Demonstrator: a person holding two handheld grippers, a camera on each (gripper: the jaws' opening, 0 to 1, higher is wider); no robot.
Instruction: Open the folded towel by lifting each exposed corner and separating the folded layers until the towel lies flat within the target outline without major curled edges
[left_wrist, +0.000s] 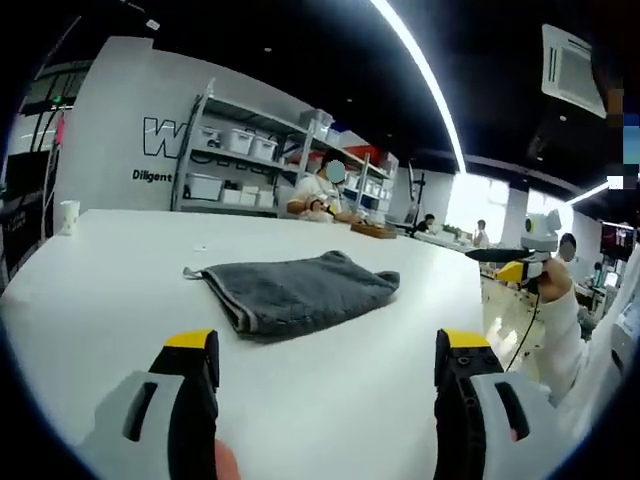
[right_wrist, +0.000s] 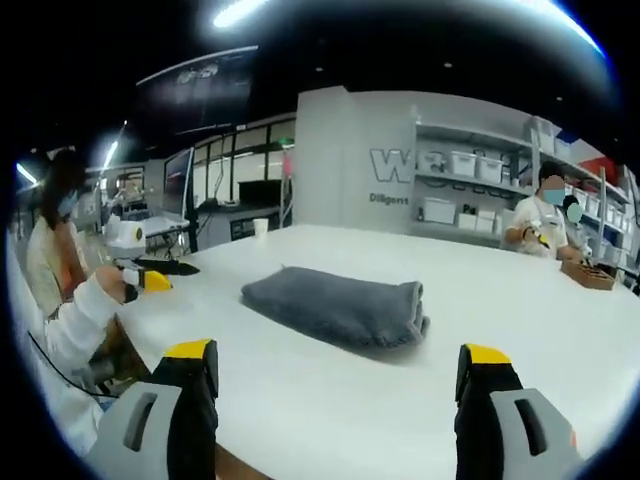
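A grey towel (left_wrist: 290, 290) lies folded on the white table (left_wrist: 110, 290), thick fold toward me and one thin corner poking out at its far left. My left gripper (left_wrist: 328, 345) is open, short of the towel's near edge, with nothing between its yellow-tipped jaws. From the opposite side the towel (right_wrist: 335, 305) looks like a rounded bundle with stacked layers at its right end. My right gripper (right_wrist: 338, 352) is also open, apart from the towel. Each gripper shows in the other's view, held off the table's side: the right (left_wrist: 490, 258) and the left (right_wrist: 165, 270).
A paper cup (left_wrist: 68, 215) stands near a far table corner. A wooden box (left_wrist: 372, 231) sits at the far end where a person is seated. Shelves with white bins (left_wrist: 240, 150) line the wall. The table edge (left_wrist: 480, 300) runs near the right gripper.
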